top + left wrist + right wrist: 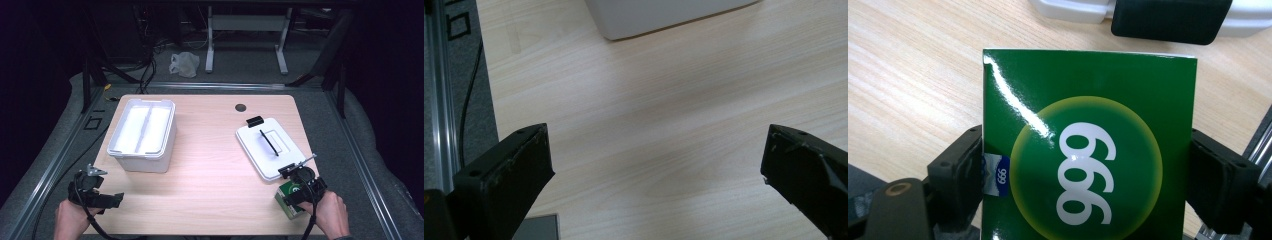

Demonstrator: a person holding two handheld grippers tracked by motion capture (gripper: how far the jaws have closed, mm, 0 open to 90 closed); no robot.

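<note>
The right gripper (296,192) sits at the table's near right corner, about 5 o'clock on the tabletop, with its jaws standing either side of a green box (1088,145) marked 999. In the right gripper view both black pads sit flush against the box's two sides — clamped on it, as far as the picture tells. The box (289,199) rests at the table's near edge, just at 6 o'clock of the white lid (267,146), whose black handle runs along its middle and whose black clip (254,121) sticks out at its far end. The lid's near edge lies right beside the gripper, close in its way toward 12 o'clock.

The left gripper (95,195) hangs at the near left corner, around 7 o'clock, jaws wide apart over bare wooden table (664,115) — nothing between them. At its 1 o'clock stands the open white bin (142,134), near but apart. A dark round hole (240,107) marks the tabletop at the far side, at 12 o'clock.
</note>
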